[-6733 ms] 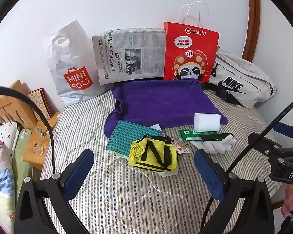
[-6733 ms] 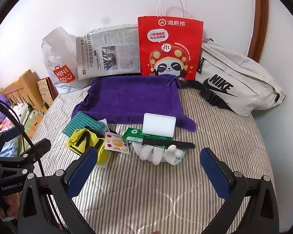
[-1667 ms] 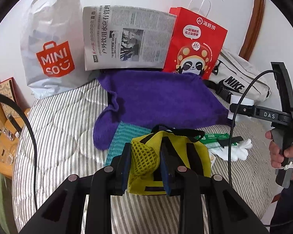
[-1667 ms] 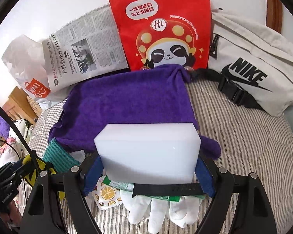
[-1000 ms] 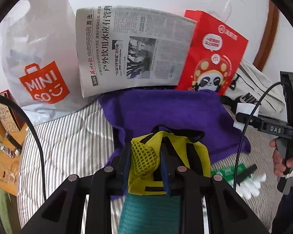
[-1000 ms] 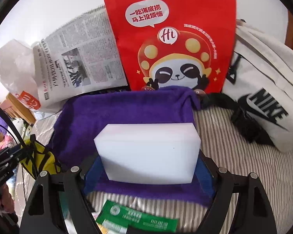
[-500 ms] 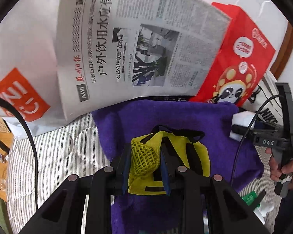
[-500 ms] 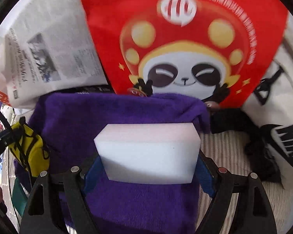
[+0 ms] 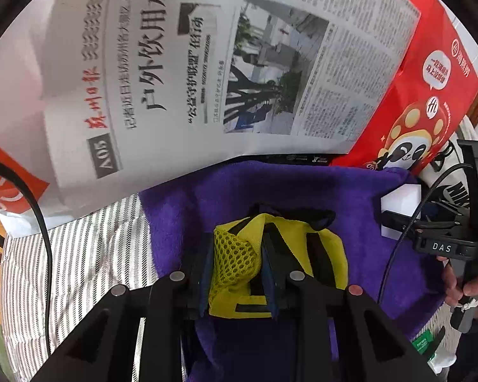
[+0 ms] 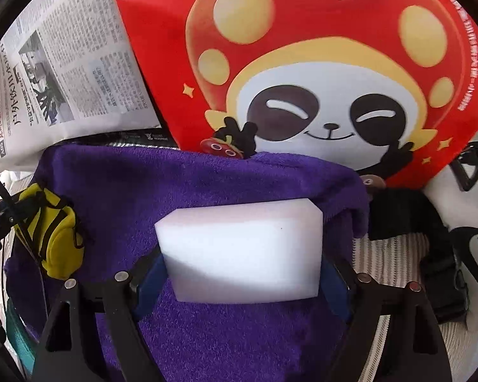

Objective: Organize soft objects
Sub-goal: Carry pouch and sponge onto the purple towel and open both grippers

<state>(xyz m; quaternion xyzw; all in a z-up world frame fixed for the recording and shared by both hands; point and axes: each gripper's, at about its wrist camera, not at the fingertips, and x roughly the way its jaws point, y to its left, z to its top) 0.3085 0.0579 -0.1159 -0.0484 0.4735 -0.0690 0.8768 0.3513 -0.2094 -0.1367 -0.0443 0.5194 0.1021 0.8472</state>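
l gripper [image 9: 235,273] pinched narrow on the mesh side of the yellow pouch [image 9: 277,267]; pouch hangs in the jaws just over the purple towel [image 9: 207,210], can't tell if its bottom touches; r gripper [image 10: 240,273] spread wide but clamped on the white sponge block [image 10: 239,248], blue pads pressed on both short ends, block over the towel's far right part near its bunched edge; step in hand looks like the carry-and-place: both soft items brought over the towel, not yet set down; next move prob calls for lowering each till it rests on the cloth, then easing the jaws apart w/o dragging the towel; keep pouch and sponge apart so they don't stack; beyond: newspaper [image 9: 207,63] and red panda bag [image 10: 318,63] stand behind the towel, white nike bag [image 10: 468,222] to the right, striped mattress [image 9: 89,245] under all.
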